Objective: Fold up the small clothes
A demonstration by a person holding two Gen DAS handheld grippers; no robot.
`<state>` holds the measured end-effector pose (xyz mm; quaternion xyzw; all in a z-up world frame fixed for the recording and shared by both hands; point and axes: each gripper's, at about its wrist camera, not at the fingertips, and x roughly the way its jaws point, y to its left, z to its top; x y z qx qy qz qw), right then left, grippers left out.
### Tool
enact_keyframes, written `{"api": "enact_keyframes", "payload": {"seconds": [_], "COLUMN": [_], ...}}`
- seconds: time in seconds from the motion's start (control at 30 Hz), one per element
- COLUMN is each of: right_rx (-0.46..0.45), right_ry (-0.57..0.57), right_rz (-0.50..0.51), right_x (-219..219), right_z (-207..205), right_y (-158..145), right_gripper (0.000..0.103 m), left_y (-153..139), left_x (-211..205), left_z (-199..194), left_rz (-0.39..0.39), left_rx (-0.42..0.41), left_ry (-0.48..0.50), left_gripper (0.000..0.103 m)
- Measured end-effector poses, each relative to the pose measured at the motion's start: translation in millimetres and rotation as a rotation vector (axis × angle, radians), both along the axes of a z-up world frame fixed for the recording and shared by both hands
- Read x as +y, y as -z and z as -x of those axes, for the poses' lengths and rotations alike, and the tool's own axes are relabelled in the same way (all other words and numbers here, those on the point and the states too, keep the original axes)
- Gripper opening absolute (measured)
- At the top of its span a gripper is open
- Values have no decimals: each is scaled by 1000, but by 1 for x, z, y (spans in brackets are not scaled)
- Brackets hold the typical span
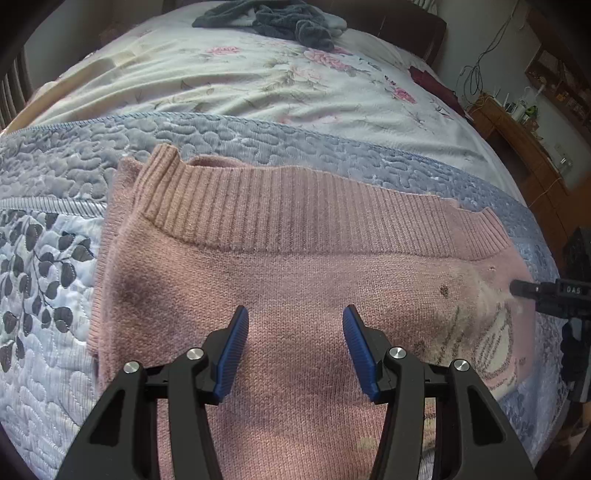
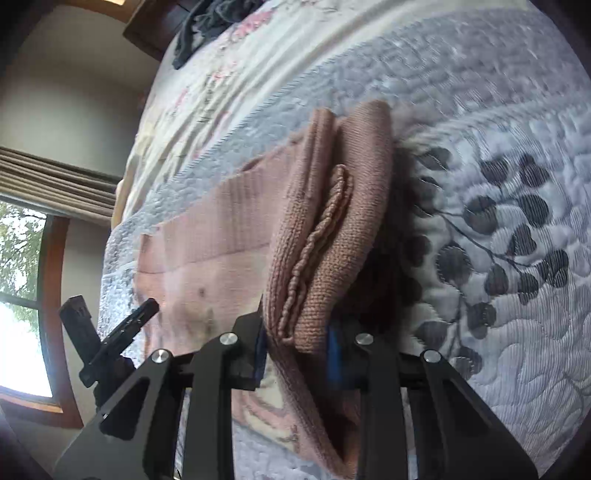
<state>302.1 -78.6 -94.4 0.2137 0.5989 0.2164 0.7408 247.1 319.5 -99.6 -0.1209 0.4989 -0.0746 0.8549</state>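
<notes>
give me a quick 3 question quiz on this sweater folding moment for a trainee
1. True or false: the left gripper is clamped on the pink sweater.
2. Which gripper holds a bunched fold of the sweater? A) left B) right C) neither
3. Fill in: the dark grey clothes lie at the ___ end of the bed.

Key:
1. False; it hovers open above the knit.
2. B, the right gripper.
3. Far.

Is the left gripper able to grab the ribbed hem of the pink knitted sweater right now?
Probably yes: the left gripper is open over the pink knitted sweater, and nothing lies between it and the ribbed hem ahead.
</notes>
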Motion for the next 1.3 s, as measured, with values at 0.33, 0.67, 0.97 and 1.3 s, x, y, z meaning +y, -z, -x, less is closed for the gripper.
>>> {"api": "enact_keyframes", "payload": {"seconds": [0.33,0.67,0.97,1.3], "right_rx": [-104,-49,8,-129], "right_ry": [-245,-391,-401,-311], "right_rz": [5,136,44,119], "right_x": [142,230,236,155], "right_z": [1,9,18,20], "right_y": [-62,-14,-31,-89], "right_gripper": [24,32,46,53], "left_y": [-25,-19,-6,-4], "left_x": [37,71,71,42], "left_z": [21,24,23,2], "left_rz": [131,211,347,489], "left_rx": [-41,-33,0,9], "left_ry": [-26,-100,-117,-81], "left_gripper": [53,53,53,56]}}
